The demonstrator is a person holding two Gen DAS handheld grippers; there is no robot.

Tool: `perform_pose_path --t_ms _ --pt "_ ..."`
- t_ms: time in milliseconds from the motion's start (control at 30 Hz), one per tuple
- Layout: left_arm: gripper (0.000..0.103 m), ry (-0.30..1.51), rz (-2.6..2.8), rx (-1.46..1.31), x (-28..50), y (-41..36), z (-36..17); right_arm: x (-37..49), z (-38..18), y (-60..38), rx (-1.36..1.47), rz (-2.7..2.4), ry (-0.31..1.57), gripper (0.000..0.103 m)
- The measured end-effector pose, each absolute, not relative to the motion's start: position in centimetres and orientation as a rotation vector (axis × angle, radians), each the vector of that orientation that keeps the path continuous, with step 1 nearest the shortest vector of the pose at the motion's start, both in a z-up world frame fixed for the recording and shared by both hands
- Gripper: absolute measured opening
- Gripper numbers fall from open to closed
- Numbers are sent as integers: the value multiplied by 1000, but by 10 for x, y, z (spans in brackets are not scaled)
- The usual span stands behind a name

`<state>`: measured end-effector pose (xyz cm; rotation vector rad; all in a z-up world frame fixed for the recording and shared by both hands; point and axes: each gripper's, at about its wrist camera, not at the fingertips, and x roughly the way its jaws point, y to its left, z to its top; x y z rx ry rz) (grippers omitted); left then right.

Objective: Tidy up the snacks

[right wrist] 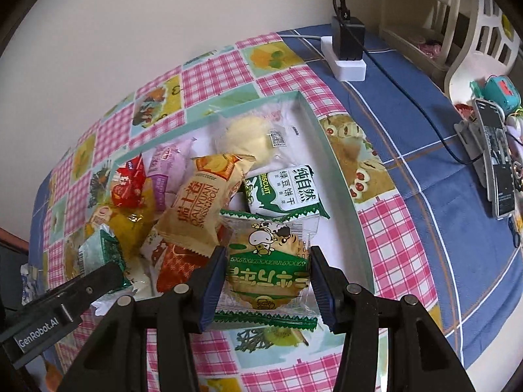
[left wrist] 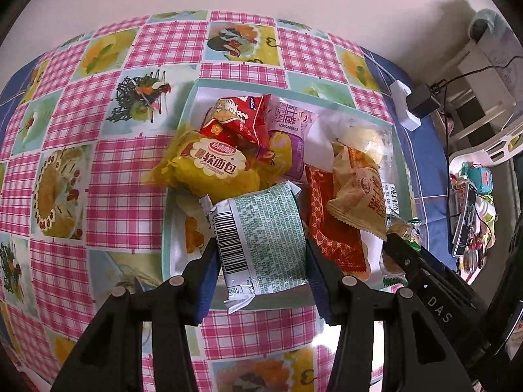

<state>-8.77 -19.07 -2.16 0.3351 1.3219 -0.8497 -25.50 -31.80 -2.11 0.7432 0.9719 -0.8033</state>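
1. Our left gripper is closed on a green-and-white packet, barcode side up; both blue pads press its sides.
2. That packet hangs over the near edge of the box, above the other snacks.
3. Our right gripper clamps a clear-and-green biscuit pack with a cartoon cow on it; the pads touch it on both sides.
4. This pack sits over the near right part of the box, just in front of a green-and-white biscuit bag.
5. In the box we see a yellow bread bag at the near left, a red packet behind it, a purple packet beside that, and a tan roll wrapper lying tilted across the middle.
6. An orange-red packet lies under the roll wrapper. A pale round bun in clear wrap sits at the far side.
7. The box rests on a pink checked tablecloth.
8. From the left wrist view, the right gripper's finger enters the box at lower right.
9. A white power strip with a black charger lies well beyond the box on blue cloth.
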Motion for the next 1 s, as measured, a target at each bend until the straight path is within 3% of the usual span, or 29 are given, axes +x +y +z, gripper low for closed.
perform_pose_path --t_ms 100,167,333,467,633,733,1000 --pt "58 1345 -849 313 -85 -190 -24 -253 -24 -319 729 -808 982 53" --pt "71 1354 -853 287 -83 -188 -23 -252 -25 -319 722 -811 992 54" --pt "74 1329 -850 265 -83 -175 -10 -251 -19 -314 713 -815 983 63" --pt "86 1253 -777 278 -80 -152 1 -250 -6 -297 690 -806 962 77" --pt "89 1127 -630 356 -75 -114 11 -246 10 -265 668 -760 926 90" --pt "100 1087 -568 357 -70 -87 18 -241 17 -243 652 -741 908 97" --pt "100 1046 -481 327 -60 -29 29 -227 27 -189 612 -682 885 103"
